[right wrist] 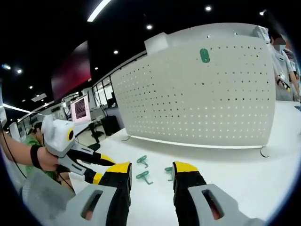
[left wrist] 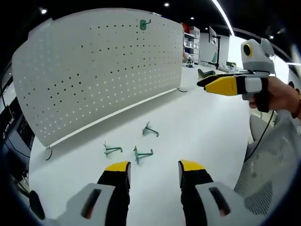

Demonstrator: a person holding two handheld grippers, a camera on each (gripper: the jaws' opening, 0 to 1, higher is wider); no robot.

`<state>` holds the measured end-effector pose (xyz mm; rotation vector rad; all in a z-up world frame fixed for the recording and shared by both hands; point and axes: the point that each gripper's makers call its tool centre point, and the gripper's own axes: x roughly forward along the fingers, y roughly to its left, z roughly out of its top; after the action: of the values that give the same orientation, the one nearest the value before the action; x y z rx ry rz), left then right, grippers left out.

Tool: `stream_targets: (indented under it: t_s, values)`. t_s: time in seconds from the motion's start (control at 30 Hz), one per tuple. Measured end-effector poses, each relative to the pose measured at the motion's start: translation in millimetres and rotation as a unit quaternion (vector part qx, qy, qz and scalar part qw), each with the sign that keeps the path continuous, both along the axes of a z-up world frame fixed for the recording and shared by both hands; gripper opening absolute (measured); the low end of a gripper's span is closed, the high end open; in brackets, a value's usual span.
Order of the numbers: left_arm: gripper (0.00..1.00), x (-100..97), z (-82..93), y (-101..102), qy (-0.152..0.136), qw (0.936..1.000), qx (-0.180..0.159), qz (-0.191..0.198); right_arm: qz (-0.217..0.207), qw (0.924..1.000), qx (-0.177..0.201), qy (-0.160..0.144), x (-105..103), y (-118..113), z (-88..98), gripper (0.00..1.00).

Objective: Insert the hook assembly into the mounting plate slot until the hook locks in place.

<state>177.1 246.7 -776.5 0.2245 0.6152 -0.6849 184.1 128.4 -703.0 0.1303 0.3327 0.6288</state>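
A white perforated mounting plate (left wrist: 94, 70) stands upright on the white table (left wrist: 197, 127), with one green hook (left wrist: 143, 24) hung near its top edge. Three loose green hook assemblies lie on the table in front of it: one at the left (left wrist: 113, 149), one in the middle (left wrist: 142, 153), one further back (left wrist: 150, 130). My left gripper (left wrist: 154, 167) is open and empty just short of them. The right gripper view shows the plate (right wrist: 197, 99), the hung hook (right wrist: 204, 55) and the loose hooks (right wrist: 143, 176) just beyond my open, empty right gripper (right wrist: 152, 168).
The right gripper (left wrist: 225, 84), held in a hand, hovers above the table's right side. A mesh chair (left wrist: 263, 179) stands at the table's edge. The left gripper (right wrist: 94, 167) enters from the left. A person (right wrist: 281, 56) stands behind the plate; shelves and desks fill the room beyond.
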Motion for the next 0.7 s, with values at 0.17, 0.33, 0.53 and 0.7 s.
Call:
stream_targets:
  t_s: [0.17, 0.33, 0.53, 0.7]
  values:
    - [0.41, 5.5, -9.3, 2, 0.011, 0.9999, 0.010, 0.004, 0.004, 1.0000, 0.001, 0.006, -6, 4, -4.3, 0.35]
    - [0.39, 10.7, -20.5, 6, 0.022, 0.9995, 0.019, 0.010, 0.009, 0.9998, 0.003, 0.016, -9, 8, -9.9, 0.35]
    - [0.39, 15.4, -22.3, 6, 0.024, 0.9995, 0.010, 0.016, 0.018, 0.9996, 0.002, 0.023, -14, 14, -14.0, 0.35]
    - [0.38, 20.1, -29.1, 4, 0.028, 0.9993, 0.017, 0.015, 0.022, 0.9994, 0.005, 0.027, -17, 18, -16.3, 0.34]
